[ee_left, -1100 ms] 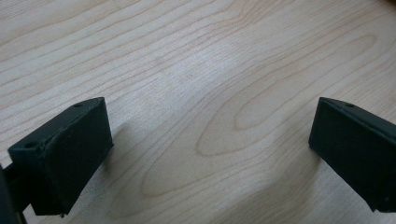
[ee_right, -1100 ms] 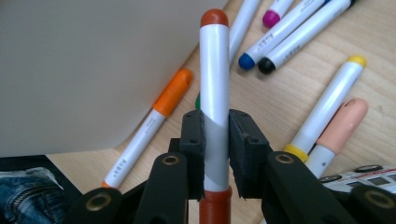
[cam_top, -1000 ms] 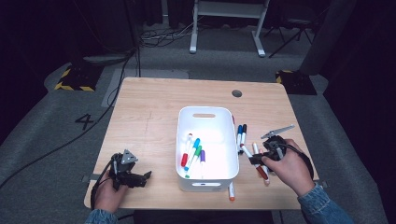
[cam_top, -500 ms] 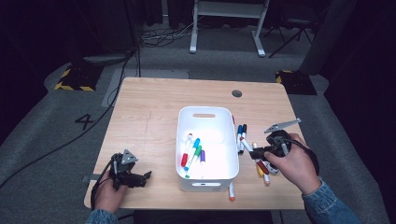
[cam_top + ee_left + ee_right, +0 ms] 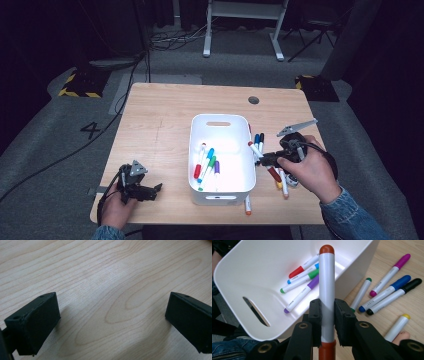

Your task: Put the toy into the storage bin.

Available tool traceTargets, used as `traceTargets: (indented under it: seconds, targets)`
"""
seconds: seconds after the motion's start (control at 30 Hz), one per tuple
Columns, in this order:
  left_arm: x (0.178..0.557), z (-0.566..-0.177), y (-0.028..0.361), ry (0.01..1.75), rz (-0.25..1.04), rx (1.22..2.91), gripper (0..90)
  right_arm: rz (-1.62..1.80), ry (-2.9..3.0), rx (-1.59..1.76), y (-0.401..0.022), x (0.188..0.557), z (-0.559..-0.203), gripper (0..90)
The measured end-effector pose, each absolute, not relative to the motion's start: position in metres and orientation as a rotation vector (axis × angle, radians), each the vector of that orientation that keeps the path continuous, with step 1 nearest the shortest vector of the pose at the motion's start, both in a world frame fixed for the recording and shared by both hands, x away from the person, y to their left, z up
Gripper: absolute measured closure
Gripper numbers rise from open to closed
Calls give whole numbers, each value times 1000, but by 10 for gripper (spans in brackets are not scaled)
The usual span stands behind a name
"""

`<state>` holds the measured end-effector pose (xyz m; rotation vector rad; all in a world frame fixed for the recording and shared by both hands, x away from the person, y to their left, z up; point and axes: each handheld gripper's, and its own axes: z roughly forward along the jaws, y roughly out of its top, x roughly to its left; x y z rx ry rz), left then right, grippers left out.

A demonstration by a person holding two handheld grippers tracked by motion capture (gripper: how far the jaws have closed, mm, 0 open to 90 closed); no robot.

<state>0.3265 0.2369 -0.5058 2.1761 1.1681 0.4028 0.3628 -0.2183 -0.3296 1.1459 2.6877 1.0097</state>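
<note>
Right gripper [image 5: 264, 159] has risen, clamping red-capped marker [image 5: 326, 287] (left gripper [image 5: 112, 322] gapes empty)

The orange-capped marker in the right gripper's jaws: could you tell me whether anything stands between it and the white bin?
Nothing visible does. The right gripper is shut on the orange-capped marker, whose tip reaches over the near wall of the white bin. That wall lies below the marker, and inside, four markers lie to one side, leaving bare floor.

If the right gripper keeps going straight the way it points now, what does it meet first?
Probably the white bin: the right gripper, shut on the red-capped marker, aims over its near rim into the inside, where four markers lie. Depth is hard to judge.
</note>
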Motion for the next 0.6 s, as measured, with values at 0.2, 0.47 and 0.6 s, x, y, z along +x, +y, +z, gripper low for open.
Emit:
traceTargets:
  seconds: [0.2,0.47,0.6]
  targets:
    - [326,-505,237,1175,413,2177,0,1012,2731,1074,-204,357,-323,769]
    - [326,-505,237,1176,413,2177,0,1058,2781,1013,-180,355,-320,769]
    - [326,-505,237,1175,412,2177,0,1075,2799,989,-168,355,-321,769]
